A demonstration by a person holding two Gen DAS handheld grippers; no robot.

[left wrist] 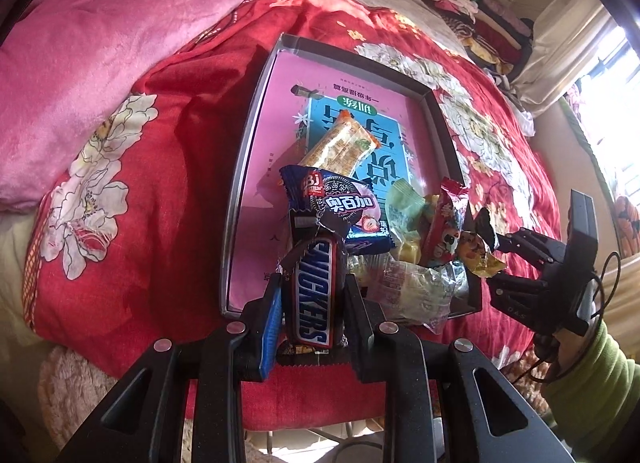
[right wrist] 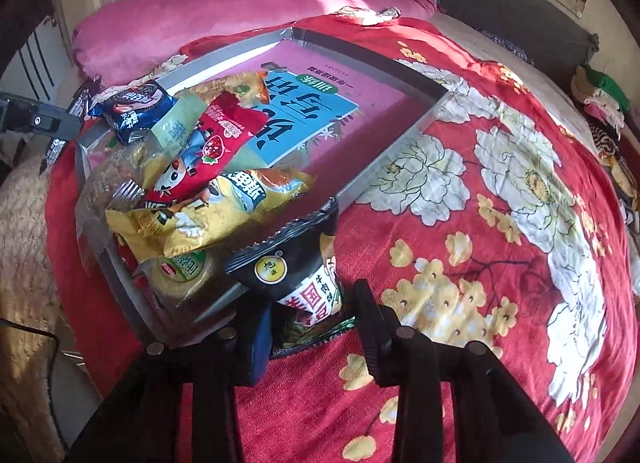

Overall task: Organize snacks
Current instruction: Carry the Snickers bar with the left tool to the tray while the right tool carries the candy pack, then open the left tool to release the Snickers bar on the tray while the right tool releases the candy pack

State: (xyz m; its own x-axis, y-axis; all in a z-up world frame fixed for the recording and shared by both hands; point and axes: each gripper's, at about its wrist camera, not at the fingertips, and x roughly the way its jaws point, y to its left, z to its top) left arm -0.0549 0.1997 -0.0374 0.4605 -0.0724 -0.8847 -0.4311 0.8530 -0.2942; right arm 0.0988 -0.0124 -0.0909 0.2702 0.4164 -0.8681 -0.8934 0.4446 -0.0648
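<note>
A shallow grey box (left wrist: 240, 151) with a pink printed bottom lies on the red floral bedspread. Several snack packs are heaped at its near end: a blue cookie pack (left wrist: 340, 207), a red pouch (left wrist: 444, 223), a pale wafer pack (left wrist: 340, 143). My left gripper (left wrist: 314, 303) is shut on a Snickers bar (left wrist: 316, 299), held upright at the box's near edge. My right gripper (right wrist: 310, 315) is shut on a black and yellow snack pack (right wrist: 296, 267) just outside the box's corner (right wrist: 240, 291); it also shows in the left wrist view (left wrist: 500, 259).
A pink quilt (left wrist: 100, 43) is bunched behind the box at the left. Folded clothes (left wrist: 480, 11) are stacked at the far right by a bright window. The bed edge and a fluffy rug (left wrist: 72, 383) lie below the box. In the right wrist view, yellow packs (right wrist: 208, 215) top the heap.
</note>
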